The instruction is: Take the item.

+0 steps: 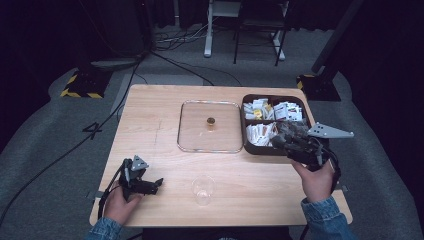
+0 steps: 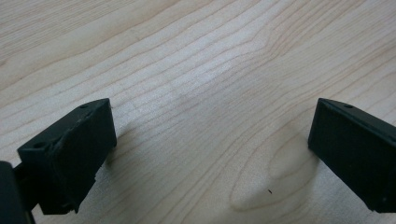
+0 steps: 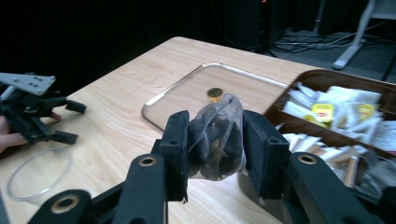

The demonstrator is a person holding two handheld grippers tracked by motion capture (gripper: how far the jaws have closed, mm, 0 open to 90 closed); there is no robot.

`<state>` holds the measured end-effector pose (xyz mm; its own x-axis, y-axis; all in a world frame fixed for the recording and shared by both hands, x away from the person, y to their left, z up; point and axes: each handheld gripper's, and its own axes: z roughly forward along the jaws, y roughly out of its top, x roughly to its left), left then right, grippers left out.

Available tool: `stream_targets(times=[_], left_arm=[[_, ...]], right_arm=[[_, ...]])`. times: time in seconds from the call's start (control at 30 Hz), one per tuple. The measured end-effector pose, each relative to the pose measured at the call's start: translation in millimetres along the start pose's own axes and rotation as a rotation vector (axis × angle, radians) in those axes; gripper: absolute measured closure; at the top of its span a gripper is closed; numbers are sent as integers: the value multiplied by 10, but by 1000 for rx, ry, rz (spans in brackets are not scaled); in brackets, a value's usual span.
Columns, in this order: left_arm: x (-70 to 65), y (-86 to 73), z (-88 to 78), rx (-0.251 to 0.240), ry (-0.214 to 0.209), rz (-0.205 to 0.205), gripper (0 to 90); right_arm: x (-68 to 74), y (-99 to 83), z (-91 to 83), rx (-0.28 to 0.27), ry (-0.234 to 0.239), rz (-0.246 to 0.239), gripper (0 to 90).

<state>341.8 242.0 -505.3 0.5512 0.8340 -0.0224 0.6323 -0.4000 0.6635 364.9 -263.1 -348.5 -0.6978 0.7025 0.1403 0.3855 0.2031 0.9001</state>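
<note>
My right gripper (image 1: 278, 140) hovers over the front left corner of a brown compartment box (image 1: 300, 150). It is shut on a small clear pouch (image 3: 220, 140) of dark contents, which sticks up between the jaws. The box (image 3: 327, 77) holds several white and yellow paper packets (image 1: 274, 111). My left gripper (image 1: 158, 183) rests on the table near the front left corner, open, with bare wood between its jaws (image 2: 212, 135). A clear glass cup (image 1: 203, 189) stands near the front edge, just right of the left gripper.
A square clear glass lid (image 1: 190, 125) with a small gold knob (image 1: 210, 121) lies flat mid-table, left of the box. Beyond the wooden table (image 1: 150, 110) are grey carpet, cables and stand legs.
</note>
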Motion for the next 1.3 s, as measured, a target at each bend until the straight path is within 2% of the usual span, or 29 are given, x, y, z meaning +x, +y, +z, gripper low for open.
stream_targets(times=[0.2, 0.27, 0.3, 0.47, 0.63, 1.03, 1.3], left_arm=[[-11, -6, 1, -4, 3, -10, 14], [-12, -6, 0, -4, 4, -10, 14], [-16, -8, 0, -5, 4, -14, 14], [-15, -7, 0, -4, 3, -13, 14], [-12, -6, 0, -3, 2, -10, 13], [-5, 2, 4, 0, -5, -6, 11], [-4, 6, 9, -3, -6, -6, 11]], right_arm=[[229, 73, 141, 34, 82, -48, 630], [274, 86, 158, 37, 92, -58, 630], [362, 113, 193, 42, 117, -76, 629], [564, 151, 284, 50, 168, -110, 629], [708, 150, 385, 67, 212, -125, 629], [995, 179, 544, 82, 283, -157, 629], [1095, 173, 679, 113, 306, -169, 628]])
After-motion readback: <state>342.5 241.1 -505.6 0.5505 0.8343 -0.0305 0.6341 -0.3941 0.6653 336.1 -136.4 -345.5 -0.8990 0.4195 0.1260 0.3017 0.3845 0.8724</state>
